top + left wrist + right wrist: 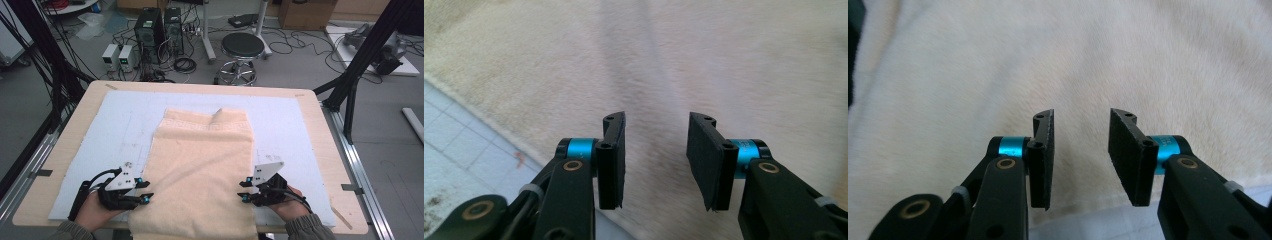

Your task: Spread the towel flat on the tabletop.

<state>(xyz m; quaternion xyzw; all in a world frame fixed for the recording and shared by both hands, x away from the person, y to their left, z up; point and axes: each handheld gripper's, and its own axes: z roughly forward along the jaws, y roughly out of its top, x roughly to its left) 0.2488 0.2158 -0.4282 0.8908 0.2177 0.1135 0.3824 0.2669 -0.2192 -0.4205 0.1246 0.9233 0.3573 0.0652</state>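
White mat [115,120]; towel [200,165] between open grippers.

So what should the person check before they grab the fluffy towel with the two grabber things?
1. Left gripper open: ok, there is a gap between its fingers.
2. Right gripper open: ok, its fingers stand apart with nothing between them.
3. Each gripper at a side edge of the towel: ok, one at the left edge and one at the right, near the front of the table.
4. Fingers around the towel's edge: not ok, no cloth lies between them yet.
5. Towel lying flat: not ok, a far corner is folded up and a soft crease runs across it.
6. Fingers touching the towel: cannot tell.
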